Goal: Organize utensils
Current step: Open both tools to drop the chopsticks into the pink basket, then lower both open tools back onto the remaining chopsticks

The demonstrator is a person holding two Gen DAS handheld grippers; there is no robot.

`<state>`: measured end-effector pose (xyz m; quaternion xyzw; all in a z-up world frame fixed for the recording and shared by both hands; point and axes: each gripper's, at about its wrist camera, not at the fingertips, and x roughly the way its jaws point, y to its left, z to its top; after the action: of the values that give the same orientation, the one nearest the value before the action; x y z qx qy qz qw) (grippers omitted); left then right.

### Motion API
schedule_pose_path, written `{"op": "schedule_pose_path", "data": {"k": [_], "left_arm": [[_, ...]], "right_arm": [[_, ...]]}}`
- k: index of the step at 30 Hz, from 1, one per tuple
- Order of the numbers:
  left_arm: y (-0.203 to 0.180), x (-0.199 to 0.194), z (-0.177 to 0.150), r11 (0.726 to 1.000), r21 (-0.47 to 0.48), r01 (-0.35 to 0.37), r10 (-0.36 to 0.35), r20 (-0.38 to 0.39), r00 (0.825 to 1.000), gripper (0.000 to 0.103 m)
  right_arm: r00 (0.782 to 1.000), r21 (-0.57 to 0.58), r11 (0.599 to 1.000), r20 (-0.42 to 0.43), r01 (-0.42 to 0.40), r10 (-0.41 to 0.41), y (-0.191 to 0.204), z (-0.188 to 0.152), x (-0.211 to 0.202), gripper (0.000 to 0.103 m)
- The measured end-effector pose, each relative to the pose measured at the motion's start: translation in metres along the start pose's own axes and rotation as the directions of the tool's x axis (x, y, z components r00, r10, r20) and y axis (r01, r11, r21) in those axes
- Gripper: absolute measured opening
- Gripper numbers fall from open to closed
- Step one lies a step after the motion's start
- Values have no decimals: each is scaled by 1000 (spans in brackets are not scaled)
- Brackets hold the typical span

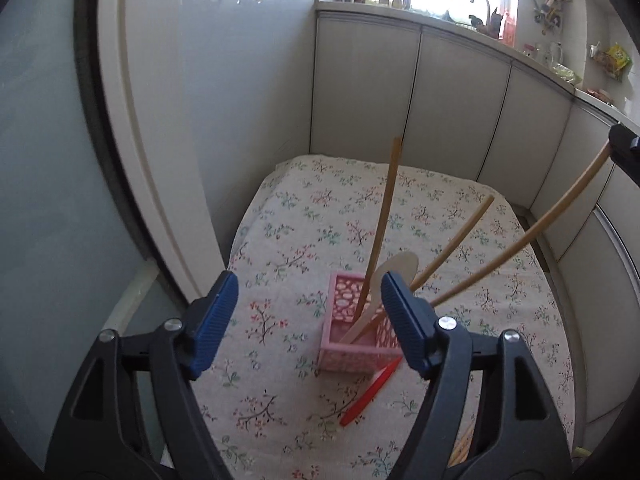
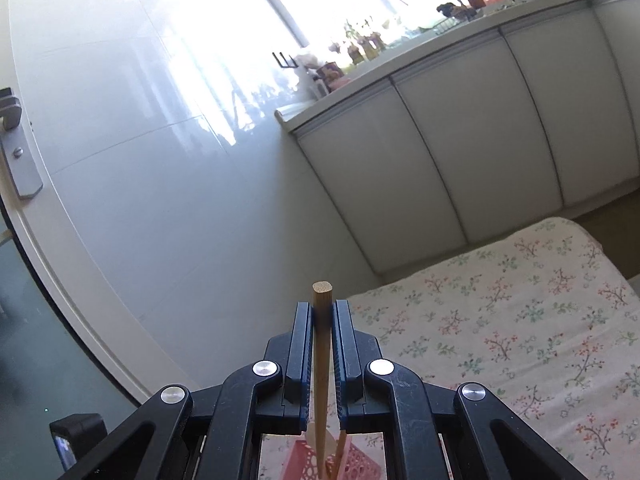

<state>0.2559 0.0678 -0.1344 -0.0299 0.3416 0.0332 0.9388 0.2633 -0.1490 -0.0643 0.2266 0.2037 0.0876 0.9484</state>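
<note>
A pink lattice basket (image 1: 352, 330) stands on the floral tablecloth (image 1: 304, 240). It holds a wooden spoon (image 1: 394, 270) and two wooden chopsticks (image 1: 382, 220). My right gripper (image 2: 323, 308) is shut on the top end of another chopstick (image 2: 322, 344), which slants down toward the basket (image 2: 352, 464); in the left wrist view the right gripper (image 1: 624, 148) is at the far right edge, holding this chopstick (image 1: 532, 234). My left gripper (image 1: 308, 308) is open and empty, above the table near the basket. A red utensil (image 1: 370, 394) lies flat in front of the basket.
White cabinets (image 1: 452, 108) run behind and right of the table. A glossy white wall (image 2: 160, 160) and a door frame (image 1: 132, 120) stand at the left. More wooden sticks (image 1: 462, 446) lie at the table's near right, mostly hidden by my finger.
</note>
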Motion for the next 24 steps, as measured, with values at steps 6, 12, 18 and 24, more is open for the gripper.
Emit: {"op": "schedule_pose_path", "data": {"k": [6,12,18,24], "left_arm": [[4,5,-18,1000,-17,4,-5,-68,998,77],[0,12,-26,999,7,35,-34,-106,994,79],[-14,20,-33,994,94,52,-37,-153,987,82],[-26,25,-45,986,131,107,-75,-230,970,83]], "right_arm": [[999,-84,996,-39,15,-18,10,-24,19,9],[987,-65,998,-159,-26,15,3,-32,30,21],[969,2,1000,-244,-25,25,-22,-29,15,62],[936,115,990,-352,76,-31,-68,-35,4,80]]}}
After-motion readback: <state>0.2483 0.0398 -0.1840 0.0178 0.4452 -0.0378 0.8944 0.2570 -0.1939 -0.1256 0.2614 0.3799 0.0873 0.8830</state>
